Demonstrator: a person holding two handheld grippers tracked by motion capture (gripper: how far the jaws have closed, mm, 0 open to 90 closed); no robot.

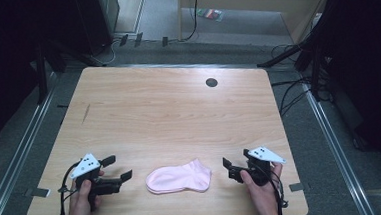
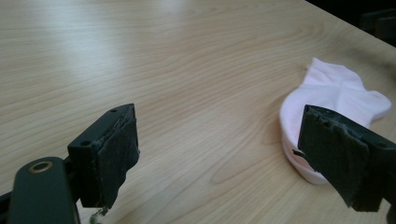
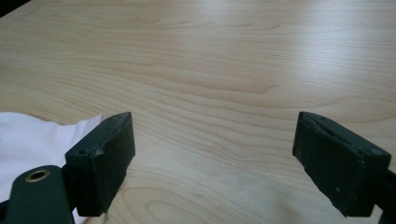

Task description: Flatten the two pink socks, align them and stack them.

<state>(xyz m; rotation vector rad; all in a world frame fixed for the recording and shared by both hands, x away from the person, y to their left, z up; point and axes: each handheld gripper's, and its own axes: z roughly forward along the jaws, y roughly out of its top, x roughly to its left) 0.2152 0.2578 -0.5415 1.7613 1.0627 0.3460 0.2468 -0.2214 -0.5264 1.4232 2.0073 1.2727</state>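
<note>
A pink sock (image 1: 179, 179) lies flat near the table's (image 1: 168, 109) front edge, between my left claw (image 1: 119, 168) and right claw (image 1: 227, 166), touching neither. Both claws are held with jaws spread wide and empty. Only a dark round grommet (image 1: 211, 82) marks the bare wood beyond, near the far edge.

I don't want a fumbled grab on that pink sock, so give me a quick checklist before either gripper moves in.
1. Left gripper open: ok, jaws wide apart.
2. Right gripper open: ok, jaws wide apart.
3. Pink sock free of both grippers: ok, lies between them, untouched.
4. Sock lying flat: ok.
5. Sock well on the table: ok, though close to the near edge.
6. Sock single or a stacked pair: cannot tell.
</note>
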